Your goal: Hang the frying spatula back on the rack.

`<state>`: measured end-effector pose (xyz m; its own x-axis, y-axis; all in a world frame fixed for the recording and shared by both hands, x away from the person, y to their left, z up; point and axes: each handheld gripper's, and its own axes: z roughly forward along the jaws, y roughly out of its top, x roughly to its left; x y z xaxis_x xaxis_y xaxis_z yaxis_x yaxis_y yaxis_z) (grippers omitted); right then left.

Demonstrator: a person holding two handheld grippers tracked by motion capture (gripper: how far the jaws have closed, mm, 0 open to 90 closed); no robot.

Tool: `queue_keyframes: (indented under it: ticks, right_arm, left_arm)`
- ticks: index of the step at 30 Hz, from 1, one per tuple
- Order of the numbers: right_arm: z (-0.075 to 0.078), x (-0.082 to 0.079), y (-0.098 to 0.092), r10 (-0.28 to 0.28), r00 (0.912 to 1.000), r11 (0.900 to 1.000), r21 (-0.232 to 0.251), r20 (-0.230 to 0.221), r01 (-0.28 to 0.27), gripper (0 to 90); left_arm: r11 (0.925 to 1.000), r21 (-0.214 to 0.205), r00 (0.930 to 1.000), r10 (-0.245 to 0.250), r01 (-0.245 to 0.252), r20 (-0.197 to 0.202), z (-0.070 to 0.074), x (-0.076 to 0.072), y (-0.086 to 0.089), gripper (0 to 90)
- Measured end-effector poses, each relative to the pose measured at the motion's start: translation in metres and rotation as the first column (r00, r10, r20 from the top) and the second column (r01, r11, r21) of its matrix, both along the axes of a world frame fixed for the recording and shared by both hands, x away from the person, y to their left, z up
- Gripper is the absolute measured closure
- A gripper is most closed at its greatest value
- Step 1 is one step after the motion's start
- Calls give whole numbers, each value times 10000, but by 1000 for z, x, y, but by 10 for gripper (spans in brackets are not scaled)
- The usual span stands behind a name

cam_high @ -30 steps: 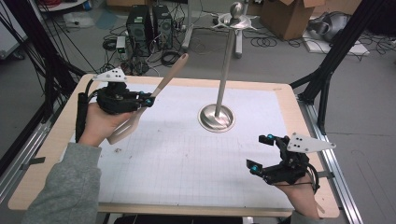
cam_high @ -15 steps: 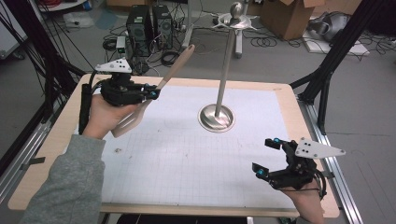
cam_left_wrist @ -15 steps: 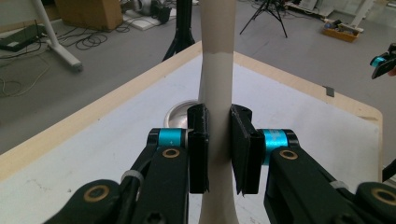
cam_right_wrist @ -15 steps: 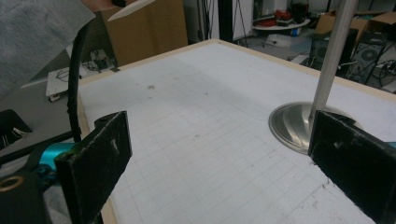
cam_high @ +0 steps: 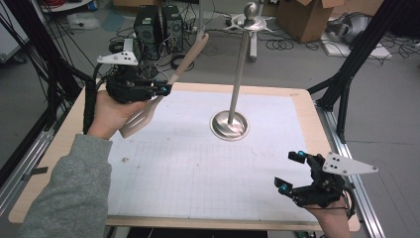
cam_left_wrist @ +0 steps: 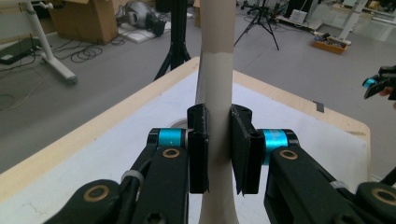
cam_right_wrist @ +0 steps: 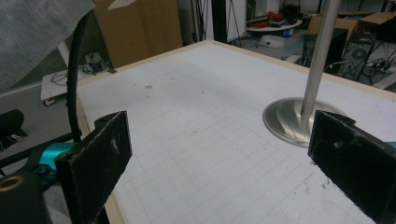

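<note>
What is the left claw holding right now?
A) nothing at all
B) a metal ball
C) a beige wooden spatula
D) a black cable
C: the left claw is clamped on the handle of a beige wooden spatula, which is lifted clear of the table, as the left gripper view and the high view both show.

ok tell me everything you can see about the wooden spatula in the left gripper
The wooden spatula is pale, light-brown wood, one piece, with a long slim handle that widens into a flat slotted blade. It is held clear of the table, tilted, the handle pointing up and away and the blade down toward the person's left hand. The left gripper is shut on it, both black pads pressing its neck. Nothing else touches it.
</note>
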<state>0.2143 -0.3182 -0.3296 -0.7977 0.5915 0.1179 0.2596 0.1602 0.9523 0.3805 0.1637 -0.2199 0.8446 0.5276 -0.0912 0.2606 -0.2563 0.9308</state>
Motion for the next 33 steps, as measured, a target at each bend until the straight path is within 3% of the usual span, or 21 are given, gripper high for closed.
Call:
queue_keyframes:
  ticks: [3, 5, 7, 12, 17, 21, 27, 33]
  right_arm:
    - [1, -2, 0, 23, 10000, 10000, 40, 90, -23, 50]
    - [3, -5, 0, 28, 10000, 10000, 45, 72, -28, 50]
    - [4, -7, -1, 40, 10000, 10000, 48, 62, -40, 50]
    - [3, -8, -5, -43, 9999, 9999, 110, 93, 42, 50]
    - [3, -10, -6, -84, 9999, 9999, 129, 121, 82, 50]
    - [4, -10, -6, -42, 9999, 9999, 112, 124, 41, 50]
    - [4, -9, -6, -25, 9999, 9999, 143, 142, 23, 50]
    - [5, -10, -7, -38, 9999, 9998, 181, 134, 36, 50]
  left_arm:
    - [9999, -139, 10000, -91, 91, 22, 6, 2, -1, 779]
    - [10000, 78, 9999, -51, 50, 109, 10, 4, -3, 778]
    - [10000, 42, 10000, -54, 54, 47, 13, 8, -3, 779]
    - [9978, -641, 9998, -186, 184, -30, 16, 12, -1, 778]
    - [9982, -525, 9996, -287, 285, -31, 18, 12, -7, 778]
    - [9967, -675, 9990, -452, 450, -12, 19, 13, -14, 778]
    - [9979, -418, 9988, -491, 488, -61, 18, 14, -25, 778]
    - [9971, -528, 9984, -551, 544, -124, 18, 15, -27, 778]
